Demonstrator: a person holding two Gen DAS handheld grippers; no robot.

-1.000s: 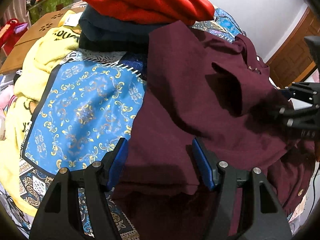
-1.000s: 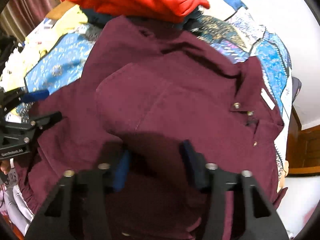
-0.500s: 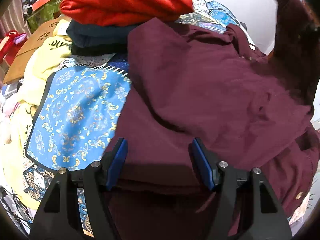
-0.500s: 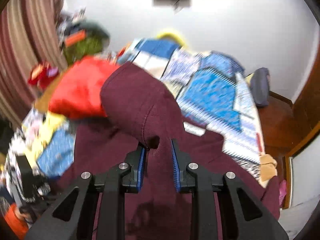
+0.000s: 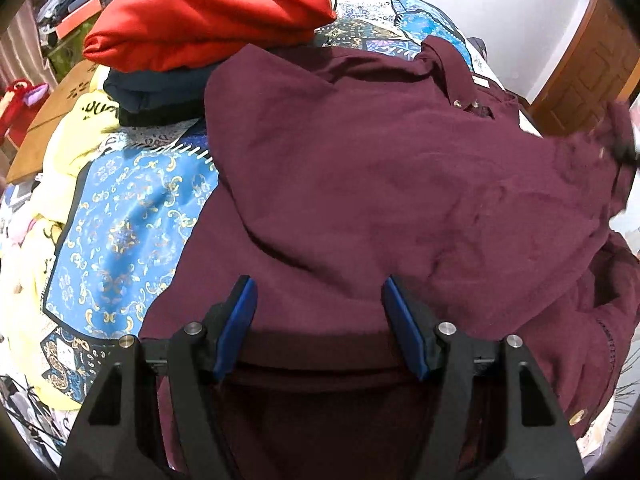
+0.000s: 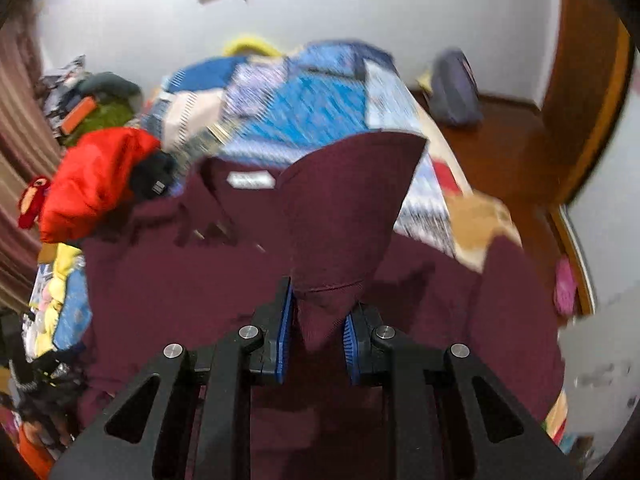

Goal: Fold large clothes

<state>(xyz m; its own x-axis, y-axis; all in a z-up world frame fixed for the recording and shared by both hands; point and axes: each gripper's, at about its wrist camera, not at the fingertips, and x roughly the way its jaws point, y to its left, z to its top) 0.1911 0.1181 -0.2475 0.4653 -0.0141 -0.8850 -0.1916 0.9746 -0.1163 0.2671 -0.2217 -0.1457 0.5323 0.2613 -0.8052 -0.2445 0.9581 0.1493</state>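
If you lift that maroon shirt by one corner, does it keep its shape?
Probably not. The flap of shirt pinched in the right gripper fans and sags, so it looks floppy. The body lies creased on the bed, probably light and easily dragged.

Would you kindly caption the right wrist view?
Right gripper pinches and lifts a maroon shirt sleeve above the patterned bedspread.

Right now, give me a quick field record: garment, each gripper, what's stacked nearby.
garment: maroon shirt spread on the patterned bedspread
left gripper: open, over the shirt's near edge
right gripper: fingers shut on a lifted sleeve
stack: red folded garment on top of dark folded garment, beyond the shirt
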